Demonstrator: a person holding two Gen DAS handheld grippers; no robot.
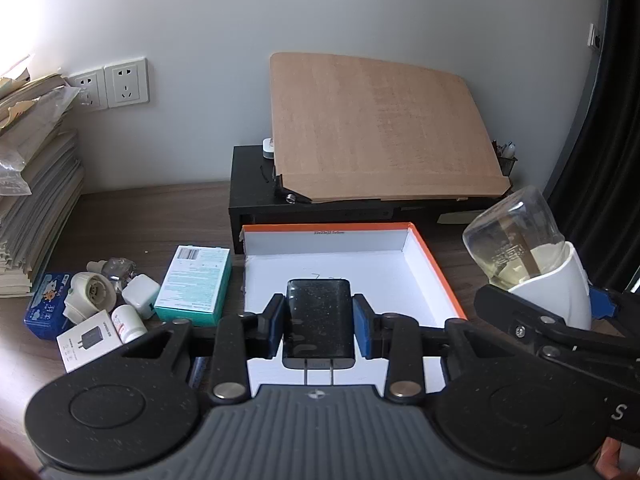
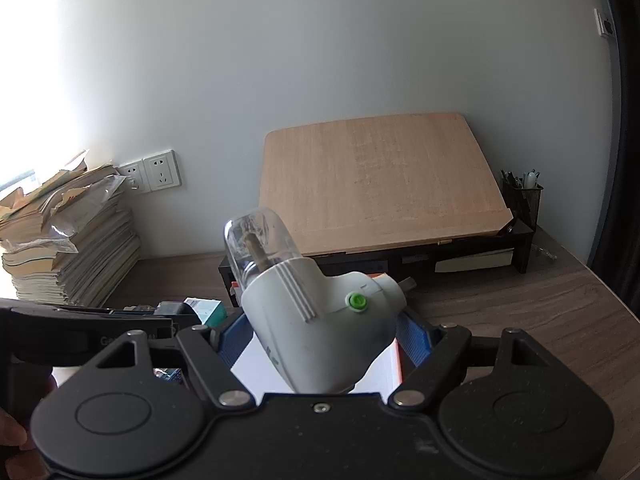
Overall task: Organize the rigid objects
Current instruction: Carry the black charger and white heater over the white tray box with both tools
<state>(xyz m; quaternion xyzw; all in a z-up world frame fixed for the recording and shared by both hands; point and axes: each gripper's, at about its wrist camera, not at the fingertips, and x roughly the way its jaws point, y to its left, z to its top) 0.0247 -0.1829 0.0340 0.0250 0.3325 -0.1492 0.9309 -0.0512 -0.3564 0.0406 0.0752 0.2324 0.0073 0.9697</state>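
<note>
Left gripper [image 1: 319,322] is clamped on a black charger [image 1: 319,320], blue pads pinching its two sides, prongs pointing back at the camera. It hangs over the near part of the white box [image 1: 416,264] with the orange rim, so it looks set for a drop into the box.

Right gripper [image 2: 316,344] is closed around a white plug-in vaporizer [image 2: 320,332], its clear bottle [image 2: 260,244] tilted up and away. It grips the fat white body, likely because the bottle is slippery. In the left view it sits at the box's right edge, waiting its turn, I judge.

The box looks empty under the charger. Still unsorted on the desk left of the box: green box [image 1: 195,286], white adapter [image 1: 141,294], lamp socket [image 1: 91,298], small white box [image 1: 89,340], pill bottle [image 1: 129,323], blue pack [image 1: 42,310].

Wooden board [image 1: 380,128] on the black stand behind stays out of it.
</note>
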